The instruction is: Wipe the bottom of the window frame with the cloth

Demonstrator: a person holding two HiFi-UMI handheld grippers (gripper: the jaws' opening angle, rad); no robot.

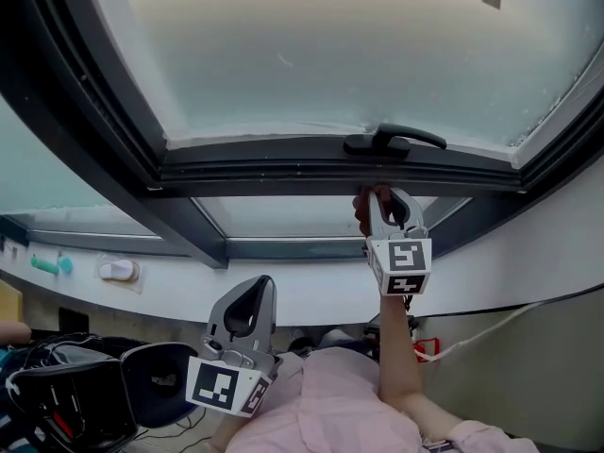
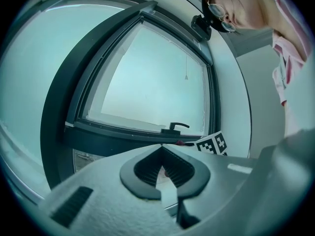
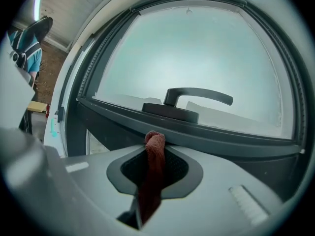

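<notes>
Two jaws of the right gripper (image 3: 155, 149) pinch a rust-red terry cloth (image 3: 152, 181), bunched into a narrow strip lying along them. Its folded tip points at, and seemingly touches, the dark smooth bottom rail of the window frame (image 3: 236, 144) under the black lever handle (image 3: 199, 96). The left gripper (image 2: 161, 147) sits lower, jaws together and empty.

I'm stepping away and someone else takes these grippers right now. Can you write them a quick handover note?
Right gripper: shut on the red cloth, whose tip is at the window frame's bottom rail, just below the window handle.
Left gripper: shut, empty, held low, away from the frame.
Done: cloth brought to the rail; how much is wiped cannot be told.
Left: wipe along the rail.
</notes>
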